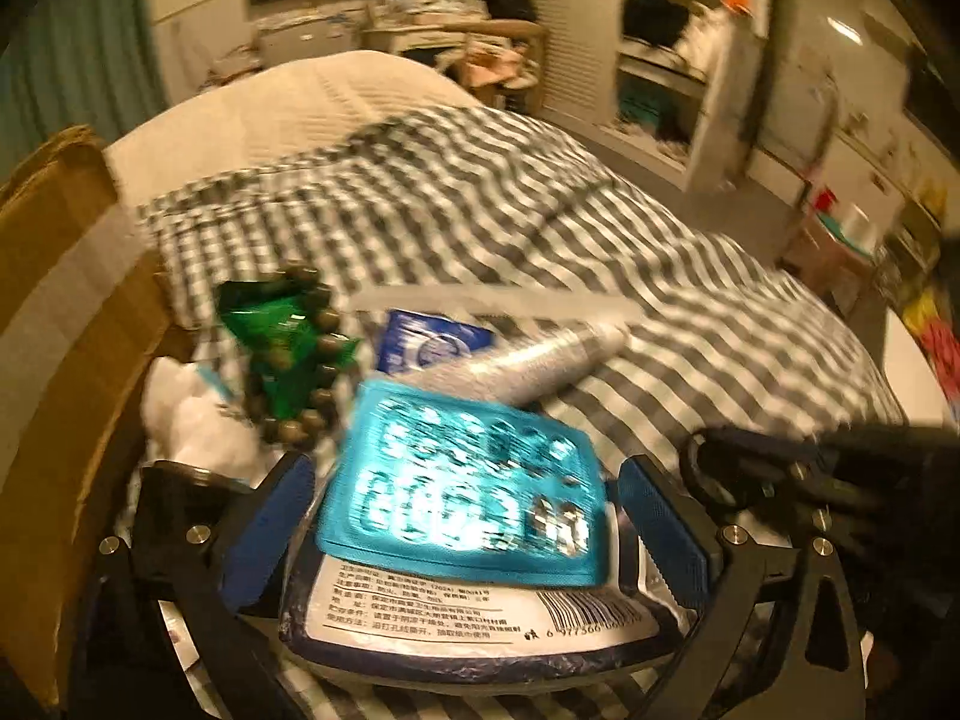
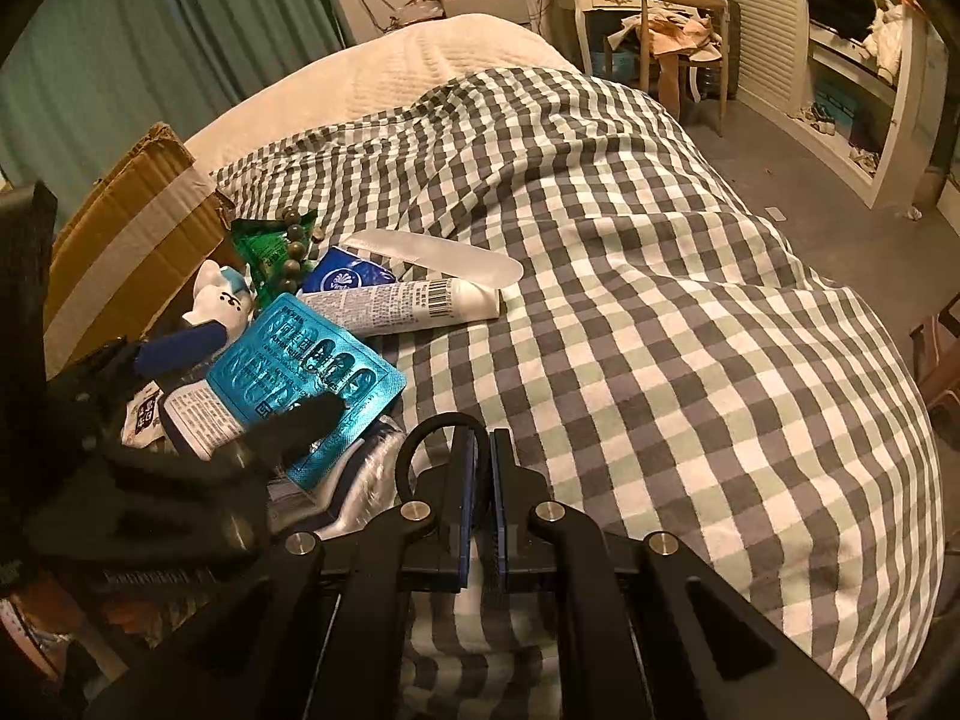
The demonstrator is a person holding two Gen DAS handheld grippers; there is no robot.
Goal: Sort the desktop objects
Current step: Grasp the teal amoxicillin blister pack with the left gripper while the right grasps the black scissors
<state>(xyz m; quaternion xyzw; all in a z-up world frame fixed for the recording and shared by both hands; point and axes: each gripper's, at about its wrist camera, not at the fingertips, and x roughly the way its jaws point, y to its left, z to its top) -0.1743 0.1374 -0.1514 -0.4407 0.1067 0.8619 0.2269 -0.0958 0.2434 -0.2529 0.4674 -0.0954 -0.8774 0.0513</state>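
A brown cardboard box with a grey tape stripe stands at the left edge of the bed, which is covered by a checked quilt. Just beside it lie a white toy figure, a green packet under a string of dark beads, and a blue pouch whose print is too small to read. A pale flat strip and a white tube with a barcode and fine illegible text lie next, touching. The left gripper has its blue pads spread wide on either side of a teal blister pack, its silver lettering blurred. The pack rests on a plastic-wrapped pack with a white label in Chinese print and a barcode beginning 6 977366; its lower part is cut off. The right gripper sits near the bed's near edge, pads nearly together with only a thin gap, over black scissors mostly hidden behind them; I cannot tell whether they are gripped.
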